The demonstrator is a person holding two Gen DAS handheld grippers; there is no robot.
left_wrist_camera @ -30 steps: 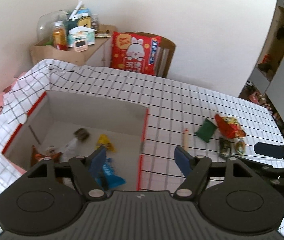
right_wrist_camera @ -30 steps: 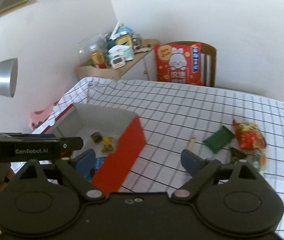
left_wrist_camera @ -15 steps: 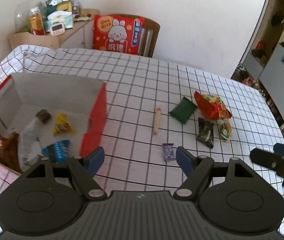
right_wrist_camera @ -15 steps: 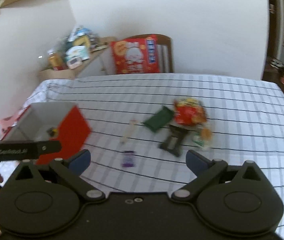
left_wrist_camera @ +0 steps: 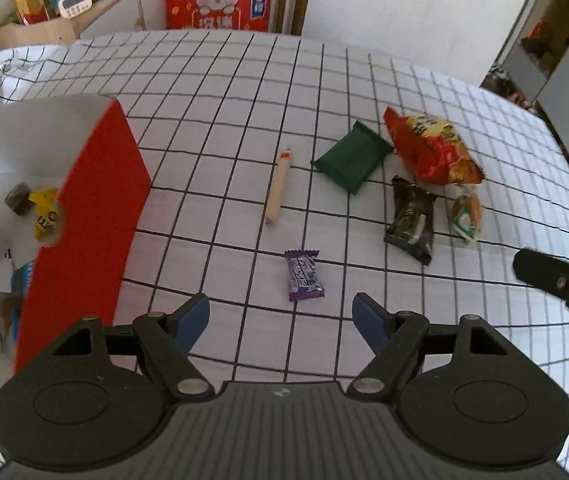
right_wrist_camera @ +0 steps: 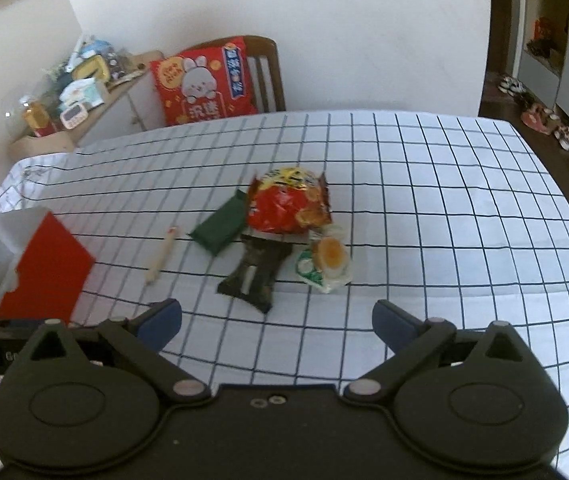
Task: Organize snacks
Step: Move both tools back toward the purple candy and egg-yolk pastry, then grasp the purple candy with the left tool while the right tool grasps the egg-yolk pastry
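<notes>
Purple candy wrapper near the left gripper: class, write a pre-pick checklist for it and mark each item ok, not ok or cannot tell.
1. Left gripper empty, jaws apart: ok.
2. Small purple candy wrapper ahead of the gap, roughly centred: ok.
3. Wrapper clear of the thin beige stick snack and the dark foil packet: ok.
4. Red-sided open white box has free floor space: ok.
5. Right gripper away from the wrapper: ok.
6. Pads level with the checked tablecloth: cannot tell.
</notes>
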